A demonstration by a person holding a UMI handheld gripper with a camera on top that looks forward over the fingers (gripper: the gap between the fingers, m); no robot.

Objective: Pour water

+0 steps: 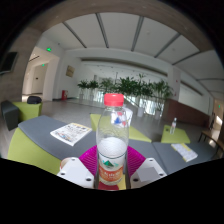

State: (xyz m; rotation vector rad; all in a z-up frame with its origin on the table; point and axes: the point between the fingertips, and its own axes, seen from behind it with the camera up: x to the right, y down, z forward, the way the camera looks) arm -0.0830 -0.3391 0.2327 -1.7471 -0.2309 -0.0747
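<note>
The gripper (112,176) held a bottle (112,140) upright between its two fingers (76,172), both pads pressed against the lower body. The bottle carried a red cap (114,100) and a red label, and appeared partly filled. The cap was in place, so the step in hand was judged to be carrying the bottle, not pouring. No receiving vessel could be identified; the next move would call for locating one and removing the cap. Beyond the fingers lay a table (45,135) in grey and yellow-green sections, with a magazine (71,133) and papers (184,152) on it. A row of plants (125,88) stood beyond, under a panelled ceiling.
</note>
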